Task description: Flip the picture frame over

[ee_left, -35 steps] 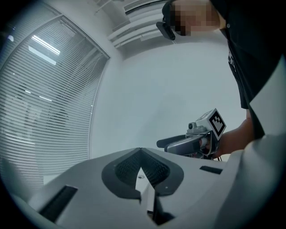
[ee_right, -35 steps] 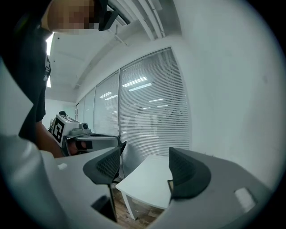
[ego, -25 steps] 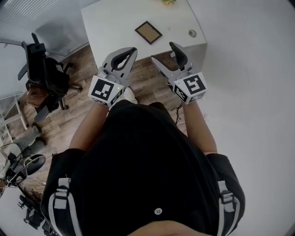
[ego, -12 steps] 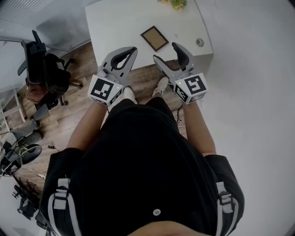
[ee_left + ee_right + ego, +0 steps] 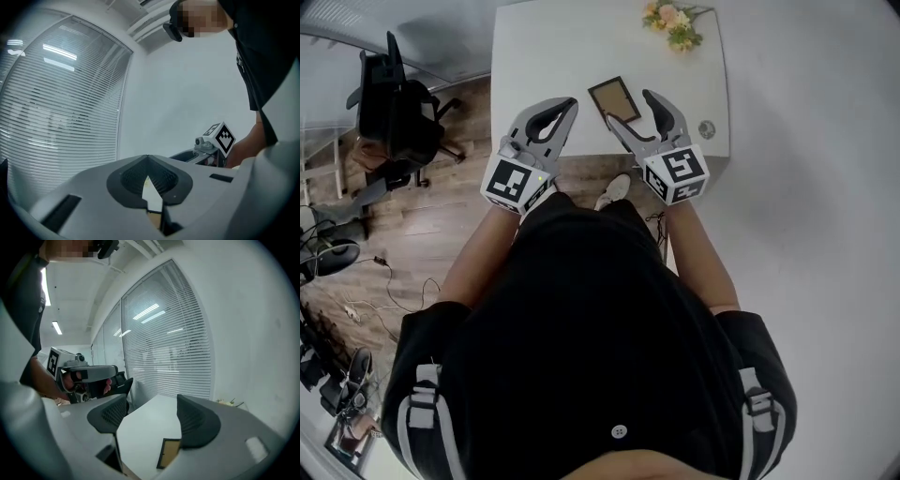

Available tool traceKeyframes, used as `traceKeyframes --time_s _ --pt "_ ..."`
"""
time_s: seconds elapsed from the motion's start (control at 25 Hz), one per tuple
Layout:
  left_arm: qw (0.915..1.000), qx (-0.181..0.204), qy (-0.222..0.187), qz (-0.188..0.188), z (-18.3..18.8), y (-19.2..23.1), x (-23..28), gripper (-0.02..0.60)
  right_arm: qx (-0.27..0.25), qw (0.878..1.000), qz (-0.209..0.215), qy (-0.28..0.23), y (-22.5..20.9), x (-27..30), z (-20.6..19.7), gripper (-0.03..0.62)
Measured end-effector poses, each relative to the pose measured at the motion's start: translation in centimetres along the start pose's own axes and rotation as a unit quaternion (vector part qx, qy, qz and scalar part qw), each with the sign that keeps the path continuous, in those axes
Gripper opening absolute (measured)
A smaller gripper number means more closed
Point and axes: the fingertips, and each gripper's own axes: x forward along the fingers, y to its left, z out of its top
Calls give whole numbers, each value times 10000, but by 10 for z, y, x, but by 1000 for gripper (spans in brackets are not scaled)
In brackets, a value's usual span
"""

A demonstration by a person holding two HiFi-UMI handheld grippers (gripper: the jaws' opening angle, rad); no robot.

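Observation:
The picture frame (image 5: 614, 98), dark-edged with a tan middle, lies flat on the white table (image 5: 544, 56) near its front edge. My right gripper (image 5: 633, 111) is open and held above that edge, its jaws on either side of the frame's near corner without touching it. In the right gripper view the frame (image 5: 169, 452) shows low between the jaws of the right gripper (image 5: 150, 420). My left gripper (image 5: 565, 103) is shut with nothing in it, left of the frame at the table's front edge. The left gripper (image 5: 149, 180) points up at a wall and blinds.
A bunch of flowers (image 5: 675, 19) lies at the table's far right. A small round object (image 5: 706, 129) sits at the near right corner. A black office chair (image 5: 394, 103) stands to the left on the wooden floor (image 5: 422, 225). A white wall (image 5: 806, 141) runs along the right.
The person has stepped up to the table, so the frame and table edge now lie right under the grippers. Both grippers keep their states: left shut, right open.

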Motion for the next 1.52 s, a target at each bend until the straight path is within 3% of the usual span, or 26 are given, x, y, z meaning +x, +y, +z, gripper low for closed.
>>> traceKeyframes --time_s 0.2,0.48,0.64,1.04,1.24,1.52 --pt "9991 -78 -71 414 -5 1 19 5 -33 9991 241 353 -27 19 -24 337" --pt "9950 -111 144 978 -40 7 26 5 57 9914 590 1169 -34 52 -100 336" --pt "9953 -247 173 918 -61 14 31 5 124 9856 615 1572 -34 67 -139 336" --pt "9962 -501 297 654 -114 43 47 5 262 9724 153 2312 -38 99 -218 284" --pt "9964 -581 401 467 -137 49 55 5 362 9673 -24 2511 -35 112 -244 282" --pt "9957 -650 534 385 -163 53 56 5 338 9578 -363 2832 -37 118 -275 230"
